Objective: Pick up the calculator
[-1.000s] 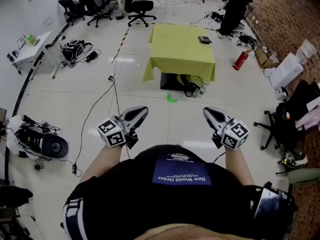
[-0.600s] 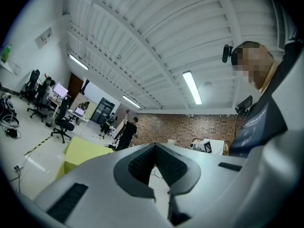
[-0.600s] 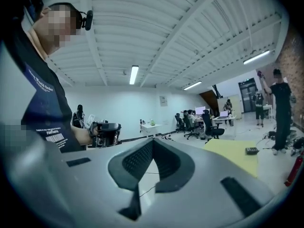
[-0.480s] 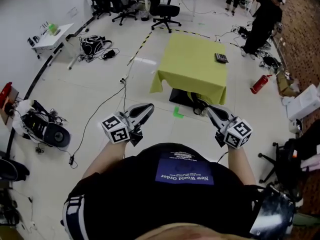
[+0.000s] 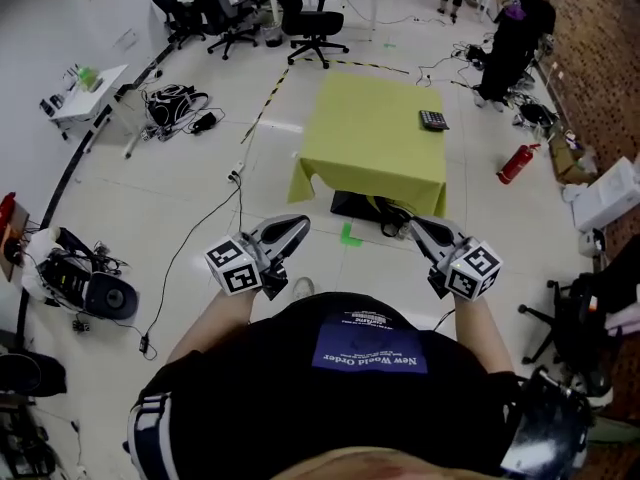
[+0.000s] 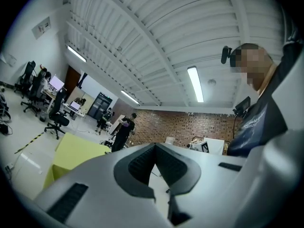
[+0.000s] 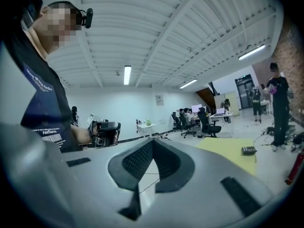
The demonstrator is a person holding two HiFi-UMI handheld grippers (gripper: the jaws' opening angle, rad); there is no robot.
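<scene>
The calculator [image 5: 433, 120] is lying near the one o'clock corner of the yellow-draped table [image 5: 360, 143], well apart from the left gripper [image 5: 297, 225] and right gripper [image 5: 414, 225], which are both pointing toward twelve o'clock with jaws pressed together on nothing.

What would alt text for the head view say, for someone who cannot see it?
Seen from above, a person in a black T-shirt holds two grey two-jaw grippers out in front, the left gripper and right gripper both shut and empty. Ahead stands a table under a yellow-green cloth, with a small dark rectangular calculator near its far right corner.
</scene>
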